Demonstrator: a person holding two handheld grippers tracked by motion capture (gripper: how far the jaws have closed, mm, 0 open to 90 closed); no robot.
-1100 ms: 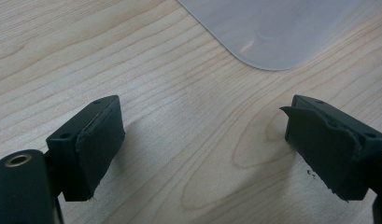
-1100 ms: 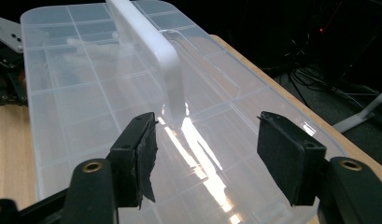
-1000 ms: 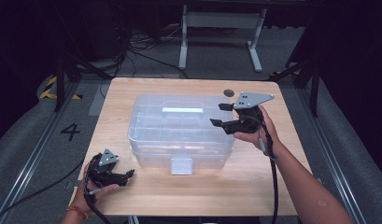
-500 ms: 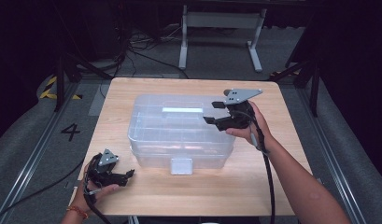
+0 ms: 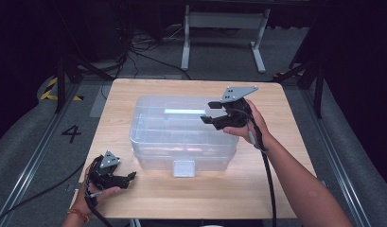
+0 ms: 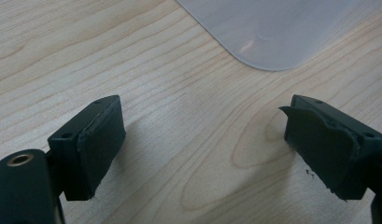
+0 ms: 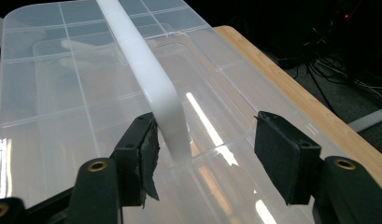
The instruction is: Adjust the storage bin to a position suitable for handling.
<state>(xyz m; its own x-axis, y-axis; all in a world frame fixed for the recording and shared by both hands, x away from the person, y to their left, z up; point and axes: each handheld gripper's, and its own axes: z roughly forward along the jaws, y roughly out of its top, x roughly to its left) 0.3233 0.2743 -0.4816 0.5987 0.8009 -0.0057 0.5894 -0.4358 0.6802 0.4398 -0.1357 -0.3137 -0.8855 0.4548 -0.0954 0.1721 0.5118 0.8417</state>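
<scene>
A clear plastic storage box point(image 5: 181, 137) with a lid point(image 7: 62, 93) stands in the middle of the wooden table point(image 5: 285, 142). A white handle point(image 5: 184, 112) runs along the lid's top. My right gripper point(image 5: 208, 111) hovers over the right end of the lid, open. Its jaws have just been closing a little. In the right gripper view the end of the white handle point(image 7: 151, 79) lies between the jaws point(image 7: 205, 154), close beside the left pad and well apart from the right one. My left gripper point(image 5: 128, 179) rests open on the table at the front left, with bare wood between its jaws point(image 6: 202, 149).
A white latch point(image 5: 183, 168) sits on the box's front wall. A rounded corner of the box point(image 6: 272, 28) lies just ahead of the left gripper. Beyond the table's far edge are dark floor, cables and a metal stand point(image 5: 224, 28).
My right gripper has moved left, from beside the box's right end to over the lid at the handle's end. The left gripper has stayed in place.
</scene>
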